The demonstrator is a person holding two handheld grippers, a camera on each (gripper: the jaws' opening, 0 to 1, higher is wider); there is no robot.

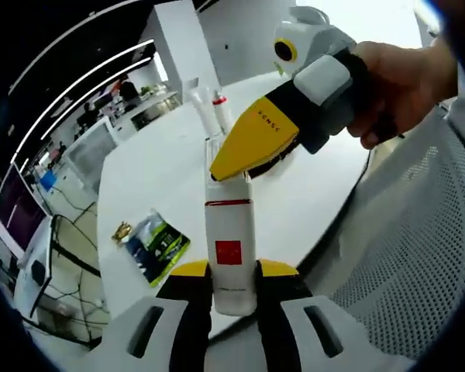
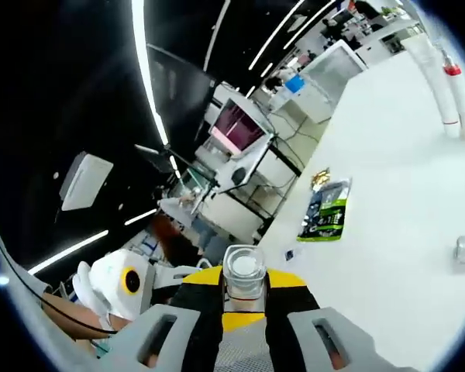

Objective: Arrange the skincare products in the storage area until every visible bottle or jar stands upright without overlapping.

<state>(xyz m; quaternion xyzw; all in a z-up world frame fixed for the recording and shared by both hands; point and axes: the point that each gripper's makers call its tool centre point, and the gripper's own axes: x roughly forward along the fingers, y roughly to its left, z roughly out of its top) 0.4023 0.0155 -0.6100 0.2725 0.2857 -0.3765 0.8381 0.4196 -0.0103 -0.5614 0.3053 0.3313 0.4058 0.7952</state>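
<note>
Firmly between both tongs (image 1: 231, 288): white bottle (image 1: 229, 248).

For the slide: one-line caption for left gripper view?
Left gripper holds white bottle while right gripper grips its clear cap.

Open office — monitors (image 2: 234, 124), desks (image 1: 151, 105)

Long ceiling light strips (image 2: 143, 70) glow against a dark ceiling; the white table (image 1: 163, 163) glares bright. Fisheye bending curves the edges, and far desks blur.
</note>
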